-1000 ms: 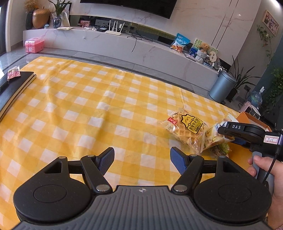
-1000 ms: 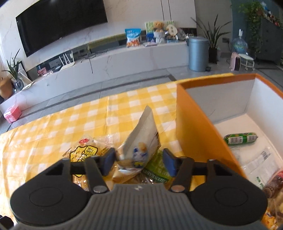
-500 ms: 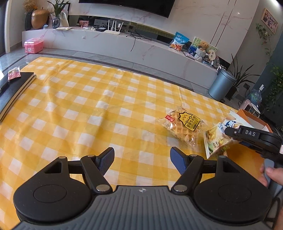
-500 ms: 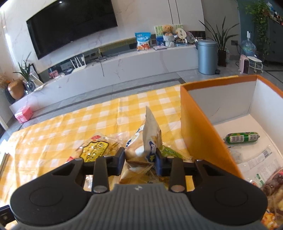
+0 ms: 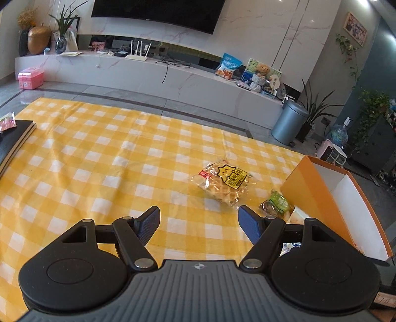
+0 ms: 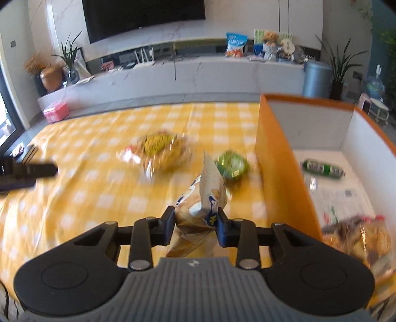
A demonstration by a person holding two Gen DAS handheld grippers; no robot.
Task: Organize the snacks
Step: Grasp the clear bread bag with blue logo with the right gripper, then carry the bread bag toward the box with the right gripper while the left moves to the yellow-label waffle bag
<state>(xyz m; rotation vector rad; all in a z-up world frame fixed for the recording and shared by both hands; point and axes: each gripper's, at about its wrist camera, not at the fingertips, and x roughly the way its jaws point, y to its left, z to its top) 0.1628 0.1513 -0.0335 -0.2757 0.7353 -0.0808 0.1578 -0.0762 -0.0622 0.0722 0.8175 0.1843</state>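
The right gripper [image 6: 195, 223] has its fingers clamped on a beige snack bag [image 6: 203, 195], held above the yellow checked tabletop [image 5: 99, 161] just left of the orange box [image 6: 279, 173], which holds a green sausage [image 6: 321, 168] and other packets. The left gripper [image 5: 198, 224] hovers with fingers wide apart and empty, while a waffle packet [image 5: 224, 183] and a green packet [image 5: 276, 205] lie on the cloth beside the box.

- A black notebook [image 5: 14, 138] lies at the left edge of the yellow checked cloth [image 5: 99, 173].
- A pink box [image 5: 31, 79] sits on the floor beyond the cloth's far left corner.
- A grey bin [image 5: 289, 123] stands past its far right corner.
- A television [image 5: 158, 12] hangs above the marble shelf [image 5: 148, 74].
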